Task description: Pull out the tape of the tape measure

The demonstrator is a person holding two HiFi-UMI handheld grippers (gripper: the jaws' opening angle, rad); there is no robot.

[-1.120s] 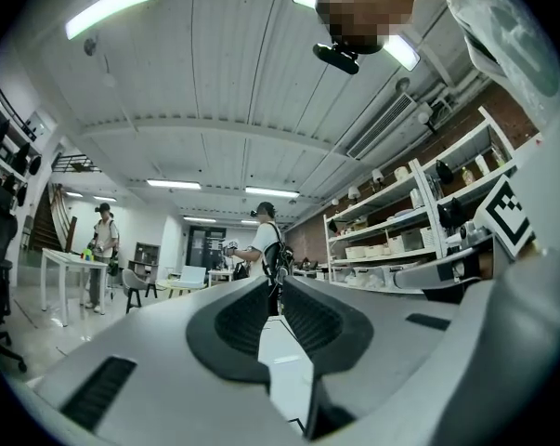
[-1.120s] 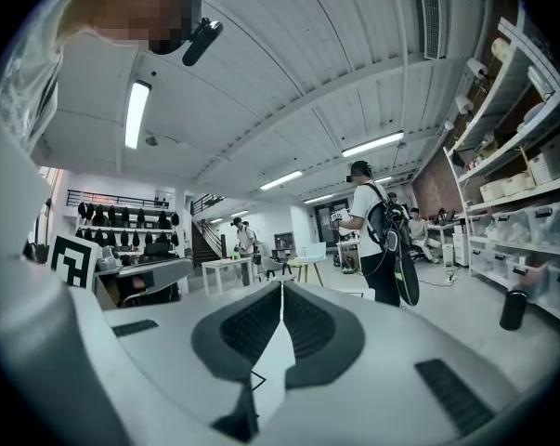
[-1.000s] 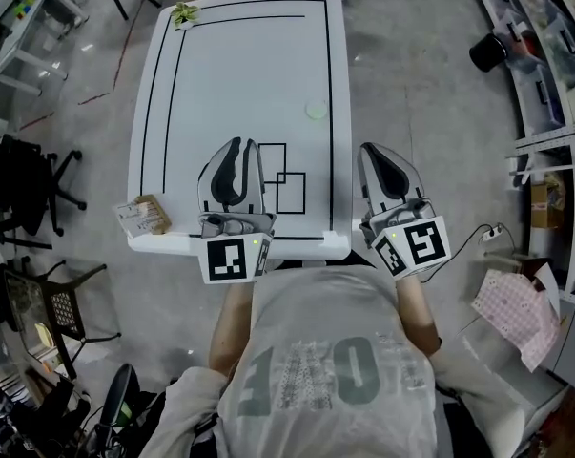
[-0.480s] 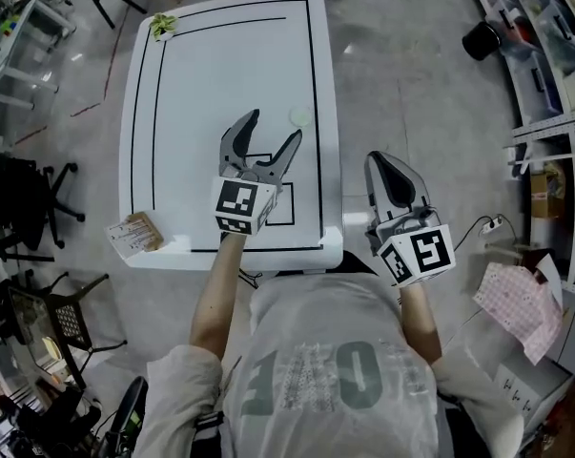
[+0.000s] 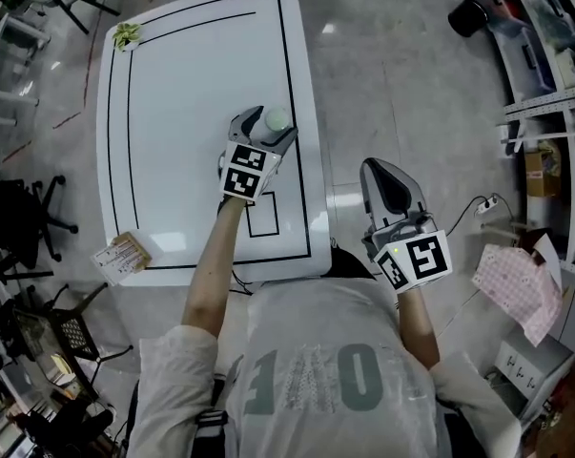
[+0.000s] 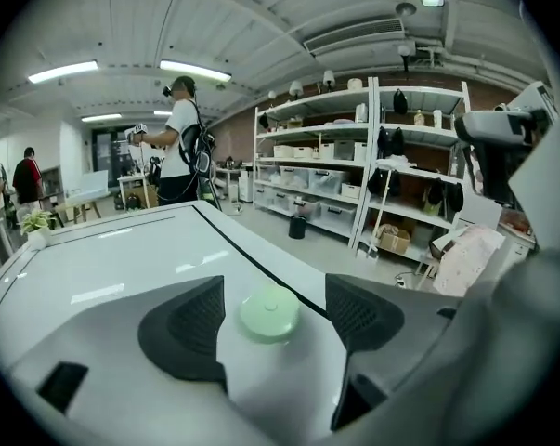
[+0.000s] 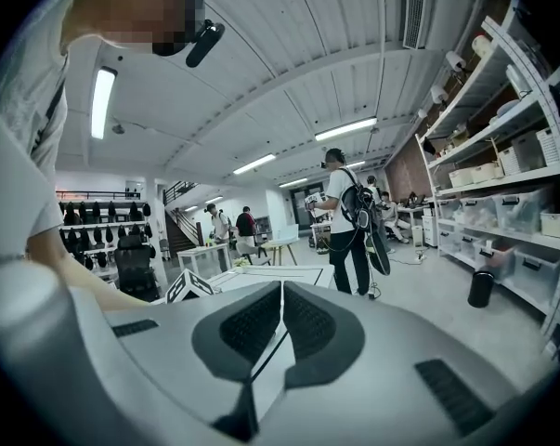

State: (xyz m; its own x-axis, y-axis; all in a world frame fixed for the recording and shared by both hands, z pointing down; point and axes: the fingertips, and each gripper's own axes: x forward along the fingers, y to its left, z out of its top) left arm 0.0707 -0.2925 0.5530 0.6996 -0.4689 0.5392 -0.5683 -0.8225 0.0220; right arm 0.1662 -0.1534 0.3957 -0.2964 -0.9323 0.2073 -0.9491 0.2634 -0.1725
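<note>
white table (image 5: 192, 74) holds green tape measure (image 5: 277, 119); shelving (image 6: 328, 180) beyond.

I see the tape measure (image 5: 277, 119) (image 6: 269, 313) as a small, round, pale green case, low and flat-topped, with a little round mark at the centre of its upper face. It lies flat on the white table (image 5: 173, 84), near the right long edge and just inside the black border line (image 5: 306, 218). It sits between the jaws of the left gripper (image 5: 266, 127), which have just been opening. Neither pad touches it, and its tape is not yet pulled out.
</note>
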